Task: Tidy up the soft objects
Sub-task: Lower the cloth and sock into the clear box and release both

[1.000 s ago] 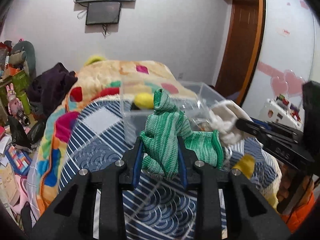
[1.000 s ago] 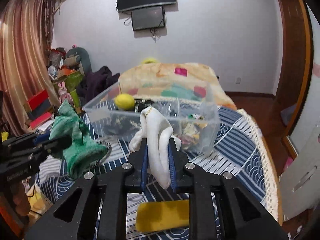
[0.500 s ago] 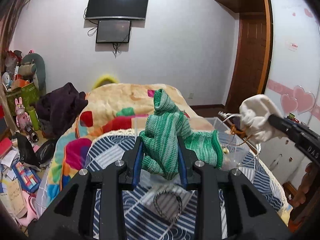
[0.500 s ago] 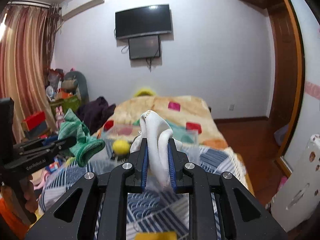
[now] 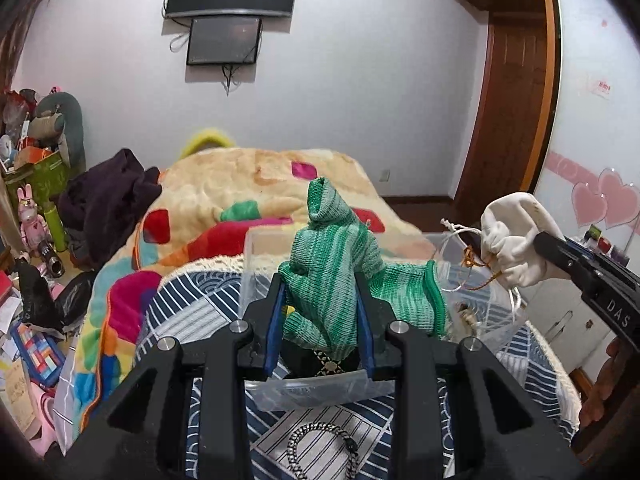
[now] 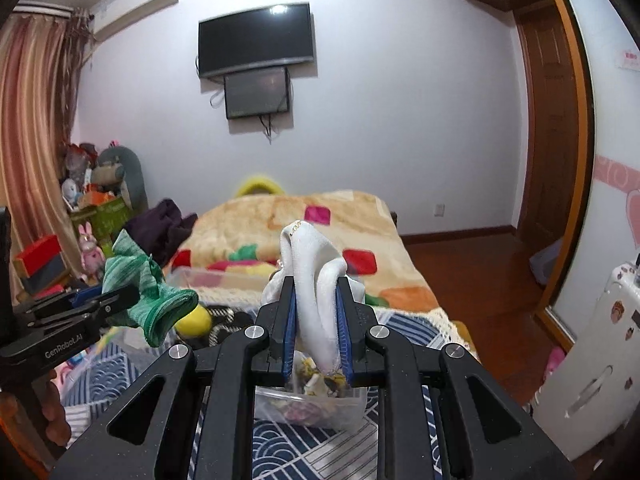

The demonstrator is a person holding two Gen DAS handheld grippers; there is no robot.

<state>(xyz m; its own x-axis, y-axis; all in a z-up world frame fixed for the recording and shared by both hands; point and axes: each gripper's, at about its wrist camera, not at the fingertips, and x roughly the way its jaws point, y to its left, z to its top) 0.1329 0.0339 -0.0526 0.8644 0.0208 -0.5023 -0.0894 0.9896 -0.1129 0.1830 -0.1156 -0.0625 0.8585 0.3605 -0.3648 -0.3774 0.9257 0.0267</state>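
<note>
My left gripper [image 5: 320, 312] is shut on a green knitted sock [image 5: 332, 276] and holds it up above the clear plastic bin [image 5: 320, 390] on the bed. The sock also shows at the left of the right wrist view [image 6: 148, 292]. My right gripper [image 6: 316, 320] is shut on a white sock [image 6: 316, 280], also held above the bin [image 6: 312, 412]. In the left wrist view the white sock [image 5: 516, 236] hangs at the right, with thin cords trailing from it.
The bin holds small items and a yellow ball [image 6: 194, 322]. A blue patterned quilt [image 5: 200, 312] and a colourful blanket [image 5: 240, 200] cover the bed. A beaded loop [image 5: 320, 452] lies in front of the bin. Clutter stands at the left [image 5: 36, 200].
Both grippers have lifted their socks from bin level to higher above the bed. The bin now sits low in both views, under the fingers.
</note>
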